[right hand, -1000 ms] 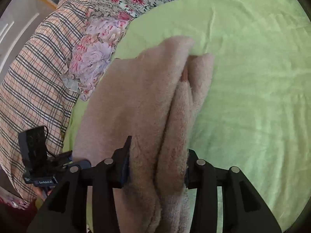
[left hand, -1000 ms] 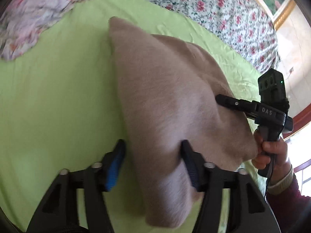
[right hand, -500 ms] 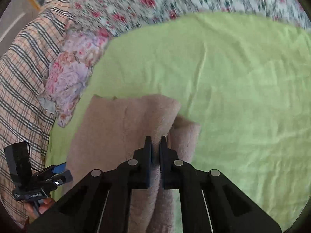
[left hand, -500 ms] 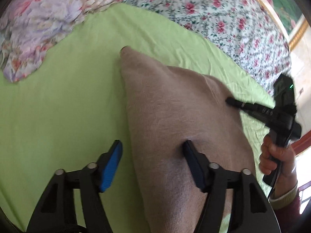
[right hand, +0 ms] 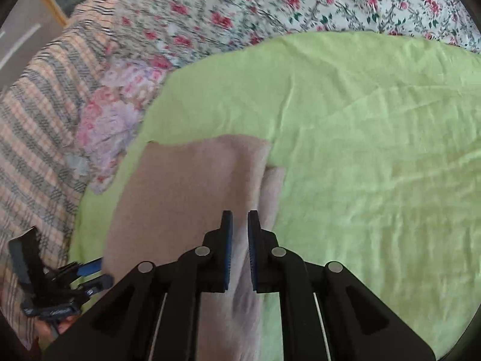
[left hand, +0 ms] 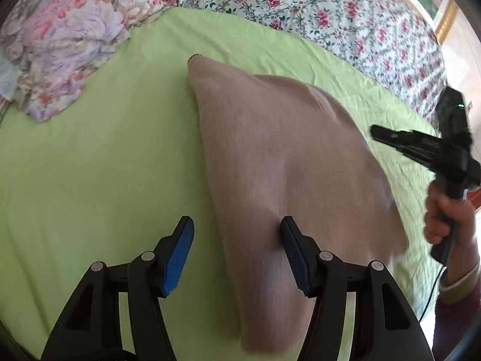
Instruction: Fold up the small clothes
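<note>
A folded beige fleece garment (left hand: 279, 162) lies on the green sheet (left hand: 99, 165). My left gripper (left hand: 236, 240) is open, its jaws wide apart over the garment's near left edge, holding nothing. My right gripper (right hand: 240, 228) has its jaws almost closed with a narrow gap and nothing gripped, raised above the garment (right hand: 186, 186). It also shows in the left wrist view (left hand: 399, 138), off the garment's right side, held by a hand. The left gripper shows in the right wrist view (right hand: 87, 270) at the garment's left edge.
A pink floral cloth (left hand: 69, 48) lies at the sheet's far left. A rose-print bedspread (left hand: 330, 9) borders the sheet at the back. A plaid blanket (right hand: 39, 126) lies to the left in the right wrist view.
The right gripper let go of the garment's fold, shut and pulled back away from it. The left gripper stayed open and drew back; the garment settled flat on the sheet.
</note>
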`<state>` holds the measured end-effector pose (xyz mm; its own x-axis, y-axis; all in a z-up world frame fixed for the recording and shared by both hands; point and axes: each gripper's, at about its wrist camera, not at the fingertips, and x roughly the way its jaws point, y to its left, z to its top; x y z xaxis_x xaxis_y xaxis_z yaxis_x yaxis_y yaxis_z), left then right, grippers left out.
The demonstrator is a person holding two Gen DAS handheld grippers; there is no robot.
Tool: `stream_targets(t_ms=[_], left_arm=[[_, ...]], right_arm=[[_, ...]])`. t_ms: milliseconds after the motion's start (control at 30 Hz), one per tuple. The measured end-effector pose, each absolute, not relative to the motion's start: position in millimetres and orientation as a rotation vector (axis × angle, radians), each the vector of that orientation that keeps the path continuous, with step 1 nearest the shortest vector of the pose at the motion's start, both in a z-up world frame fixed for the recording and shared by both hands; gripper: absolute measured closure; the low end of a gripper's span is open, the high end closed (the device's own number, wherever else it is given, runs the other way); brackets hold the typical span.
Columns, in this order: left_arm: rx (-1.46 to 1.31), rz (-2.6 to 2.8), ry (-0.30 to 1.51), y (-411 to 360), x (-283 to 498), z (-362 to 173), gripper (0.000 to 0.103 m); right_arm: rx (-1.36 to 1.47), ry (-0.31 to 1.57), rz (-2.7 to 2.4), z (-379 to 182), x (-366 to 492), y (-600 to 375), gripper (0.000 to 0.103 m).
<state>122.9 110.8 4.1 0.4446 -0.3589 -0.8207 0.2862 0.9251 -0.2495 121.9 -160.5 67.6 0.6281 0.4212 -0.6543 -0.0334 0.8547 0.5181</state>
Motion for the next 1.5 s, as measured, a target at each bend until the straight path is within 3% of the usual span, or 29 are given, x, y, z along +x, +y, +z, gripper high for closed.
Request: stream_targets(t_ms=[33,67,133,300,500,600,633,667,700,767,800,900,1000,1100,1333,1500], left_arm=[[-0.080,-0.403,1.029,114.4,111.8,6.3,0.043],[-0.082,-0.405,1.019,118.4,98.9,8.0,0.043],[-0.075,-0.414,1.010,123.8,72.4,7.3,0.042],[-0.004,-0.429,1.023,118.5,21.7,-11.6,0.038],[0.022,-0.351,1.007,106.4,24.1,-25.2,0.040],[-0.022,-0.348,0.971,105.7,30.6,-18.5,0.040],[-0.036,-0.341,0.958,105.0,30.6,-16.5,0.040],[-0.043,-0.344,0.956,103.6,32.7,-15.1,0.040],[-0.038,-0.344,0.952,101.0,32.7,-14.9,0.043],[0.019,-0.310,0.968,94.1,36.1,-20.5,0.086],[0.036,-0.300,0.992,91.7,37.2,-24.8,0.089],[0.070,-0.267,0.971,90.5,29.6,-25.6,0.092],[0.082,-0.255,0.982,86.3,25.9,-28.9,0.092],[0.097,-0.252,0.990,84.0,26.5,-32.6,0.092],[0.040,-0.288,1.026,94.2,30.5,-34.8,0.092],[0.073,-0.325,1.065,103.3,18.5,-25.6,0.091]], right_arm=[[0.493,0.858,0.281,68.8,110.9,-159.1,0.082],[0.493,0.854,0.288,68.8,91.6,-158.2,0.067],[0.497,0.845,0.289,65.3,62.3,-157.1,0.052],[0.531,0.884,0.295,36.7,19.2,-152.5,0.052],[0.565,0.890,0.315,19.8,23.4,-139.2,0.053],[0.570,0.878,0.349,21.5,26.2,-131.7,0.068],[0.567,0.877,0.356,22.5,27.7,-129.5,0.078],[0.556,0.878,0.359,24.4,28.6,-126.8,0.096],[0.546,0.875,0.355,27.0,28.9,-126.2,0.097],[0.533,0.823,0.357,42.5,24.7,-129.2,0.097],[0.525,0.793,0.355,50.5,21.2,-131.6,0.097],[0.422,0.797,0.295,58.8,16.6,-135.7,0.097],[0.299,0.898,0.208,28.5,24.1,-132.5,0.098],[0.319,0.944,0.192,-3.2,27.2,-134.7,0.098],[0.337,0.953,0.191,-1.6,25.8,-141.8,0.097],[0.372,0.988,0.159,9.9,17.9,-156.6,0.081]])
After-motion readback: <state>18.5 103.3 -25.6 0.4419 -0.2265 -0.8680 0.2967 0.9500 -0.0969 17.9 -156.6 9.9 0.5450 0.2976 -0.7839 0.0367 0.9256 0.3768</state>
